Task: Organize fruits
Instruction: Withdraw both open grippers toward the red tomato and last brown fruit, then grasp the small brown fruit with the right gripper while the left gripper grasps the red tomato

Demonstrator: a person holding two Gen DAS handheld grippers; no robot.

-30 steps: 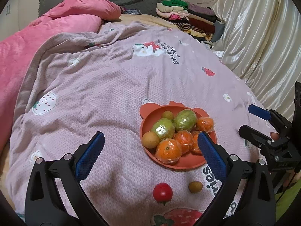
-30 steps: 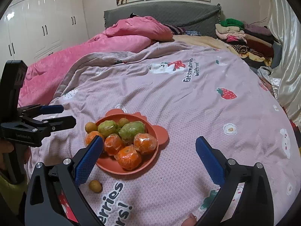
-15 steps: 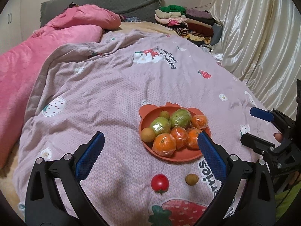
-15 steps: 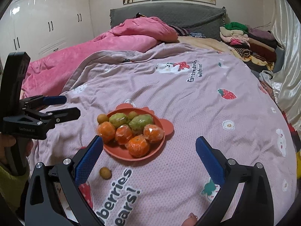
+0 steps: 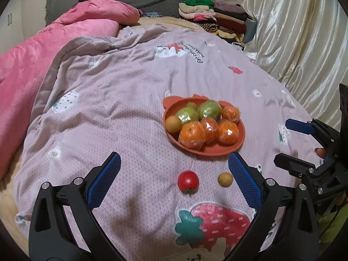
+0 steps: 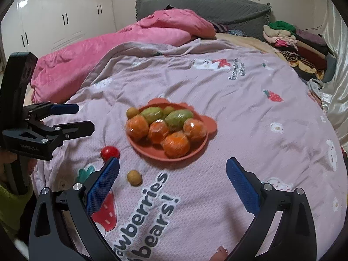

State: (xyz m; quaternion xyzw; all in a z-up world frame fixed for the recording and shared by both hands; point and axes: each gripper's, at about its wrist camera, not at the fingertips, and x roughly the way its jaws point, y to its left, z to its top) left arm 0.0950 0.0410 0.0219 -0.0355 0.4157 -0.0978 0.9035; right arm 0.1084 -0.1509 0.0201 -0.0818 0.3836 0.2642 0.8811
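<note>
On the bed, a mauve waffle-knit blanket (image 5: 121, 100) printed with strawberries carries a round terracotta plate (image 5: 240, 137) with small ear-like bumps on its rim. Piled in it are plastic-wrapped oranges (image 5: 192, 135), two wrapped green fruits (image 5: 209, 109) and a small tan round fruit (image 5: 173, 124). Just off the plate on the blanket lie a glossy red tomato (image 5: 188, 182) and another small tan fruit (image 5: 225, 179). Both the left claw (image 5: 174, 186) and right claw (image 6: 173, 186) gape wide, holding nothing, their blue pads (image 6: 103, 183) ribbed
</note>
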